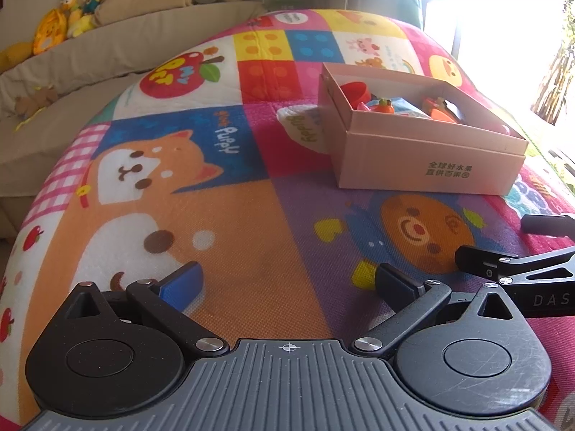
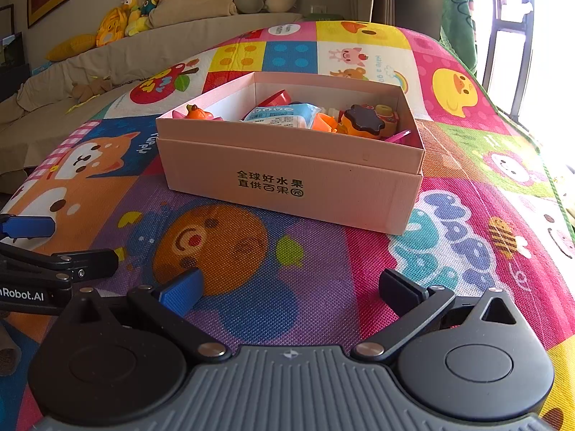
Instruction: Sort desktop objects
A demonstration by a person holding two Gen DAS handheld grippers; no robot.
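A pink cardboard box [image 1: 427,165] [image 2: 287,179] sits on the colourful play mat [image 1: 233,215] [image 2: 287,269]. It holds several small toys: a red cup [image 2: 276,97], a blue packet [image 2: 284,115], an orange toy with a dark lid [image 2: 363,122] and a small orange fruit figure [image 2: 197,112]. My left gripper [image 1: 287,280] is open and empty, low over the mat, left of and before the box. My right gripper [image 2: 291,287] is open and empty, in front of the box. Each gripper shows at the edge of the other's view, the right one [image 1: 521,248] and the left one [image 2: 54,244].
A beige sofa [image 2: 107,61] with plush toys [image 2: 125,18] and cushions runs along the mat's far left side. A bright window [image 1: 503,18] lies to the right. The mat's edge drops off at the left and right.
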